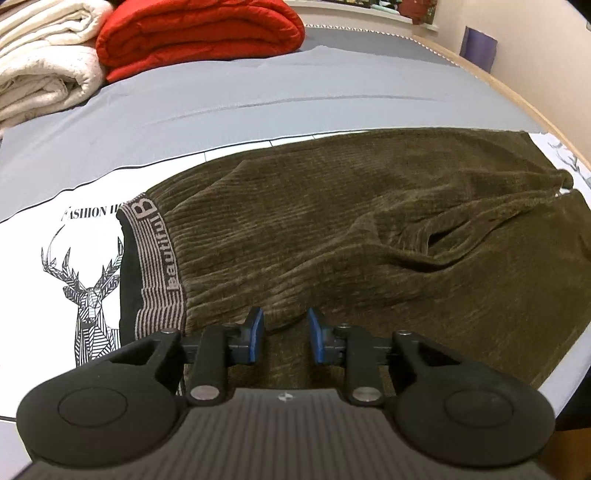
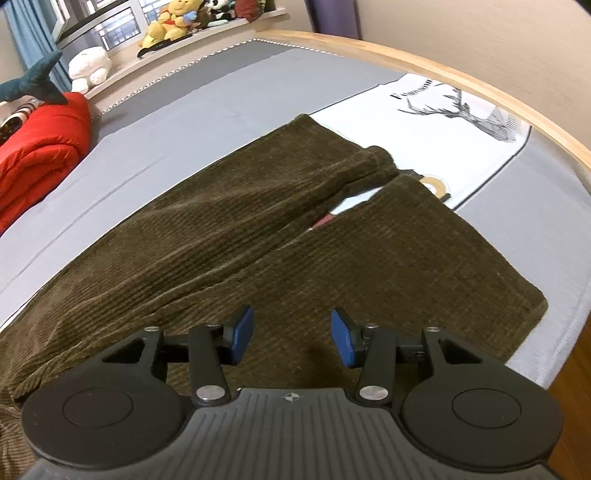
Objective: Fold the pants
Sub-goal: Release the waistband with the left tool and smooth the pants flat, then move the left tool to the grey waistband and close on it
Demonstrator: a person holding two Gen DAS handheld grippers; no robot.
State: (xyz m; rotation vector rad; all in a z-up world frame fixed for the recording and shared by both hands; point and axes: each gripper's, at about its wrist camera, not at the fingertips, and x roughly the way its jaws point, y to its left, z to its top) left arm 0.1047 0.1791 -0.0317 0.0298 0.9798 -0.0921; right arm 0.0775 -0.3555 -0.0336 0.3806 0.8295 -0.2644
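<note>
Olive-brown corduroy pants [image 1: 332, 229] lie flat across the bed. Their striped waistband [image 1: 157, 266], lettered "beautiful", is at the left in the left wrist view. My left gripper [image 1: 286, 334] hovers low over the near edge of the pants just right of the waistband. Its blue pads [image 1: 255, 334] stand a narrow gap apart, with fabric showing in the gap but not pinched. In the right wrist view the two legs [image 2: 221, 229] run away from me, split by a slit. My right gripper [image 2: 291, 338] is open above the near leg, with nothing between its pads.
The pants rest on a white deer-print cloth [image 1: 74, 240] over a grey sheet [image 1: 221, 110]. A folded red blanket [image 1: 199, 33] and white blanket [image 1: 44, 66] sit at the far left. Plush toys [image 2: 173, 22] line a sill. The wooden bed rim [image 2: 480, 85] curves along the right.
</note>
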